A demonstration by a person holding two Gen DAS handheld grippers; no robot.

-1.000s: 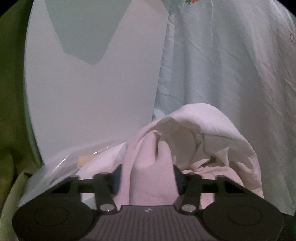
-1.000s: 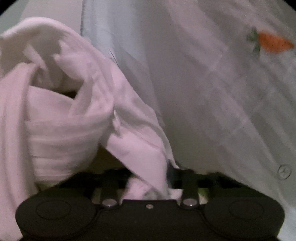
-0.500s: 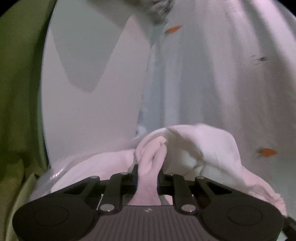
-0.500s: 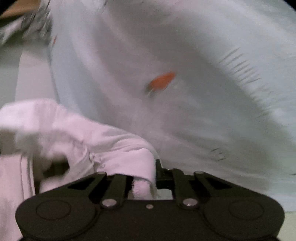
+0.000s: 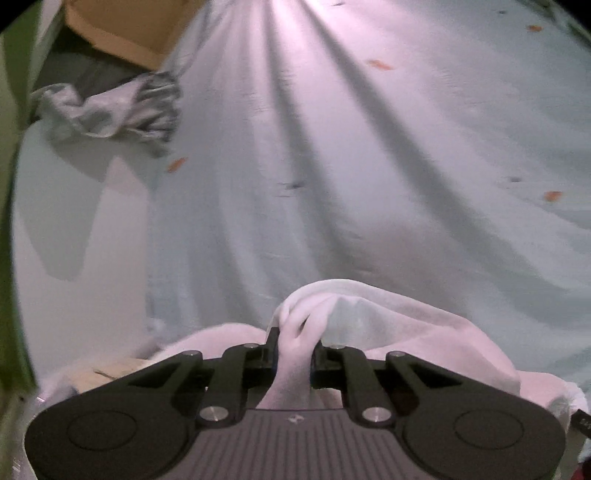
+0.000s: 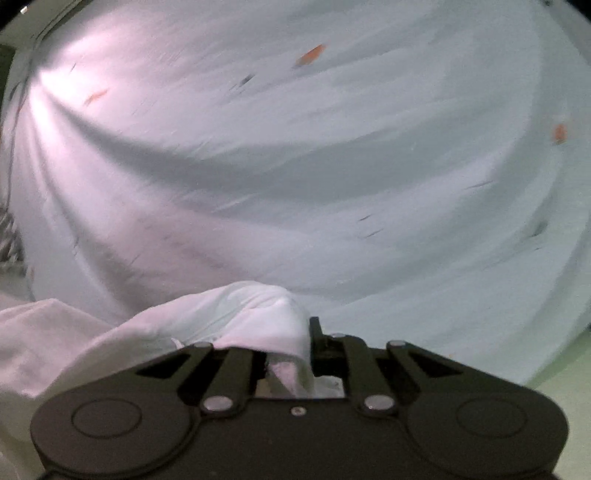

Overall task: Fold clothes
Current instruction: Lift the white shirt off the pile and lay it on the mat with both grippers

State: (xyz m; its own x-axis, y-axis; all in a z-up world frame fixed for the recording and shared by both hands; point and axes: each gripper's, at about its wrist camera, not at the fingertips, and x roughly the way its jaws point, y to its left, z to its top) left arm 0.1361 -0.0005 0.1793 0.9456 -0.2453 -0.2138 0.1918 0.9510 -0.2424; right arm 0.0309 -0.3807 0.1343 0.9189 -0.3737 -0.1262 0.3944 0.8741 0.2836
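Observation:
A large pale blue garment [image 5: 332, 177] with small orange and dark prints stretches away from both grippers in long tight folds. It fills most of the right wrist view too, as the same pale blue garment [image 6: 332, 166]. Its near edge is a bunched white-pink hem [image 5: 369, 306]. My left gripper [image 5: 293, 350] is shut on a pinch of that hem. My right gripper [image 6: 291, 354] is shut on another bunch of the hem [image 6: 240, 306]. The left finger of the right gripper is hidden under cloth.
A crumpled grey-and-white striped garment [image 5: 110, 107] lies at the upper left on the white table [image 5: 74, 221]. A brown cardboard box [image 5: 122, 29] stands behind it. Green cloth [image 5: 7, 258] runs along the left edge. The table's pale edge [image 6: 554, 373] shows at lower right.
Both grippers have closed tighter on the hem and lifted it back, pulling the blue garment taut so it spreads out in long folds. The striped garment and box came into view.

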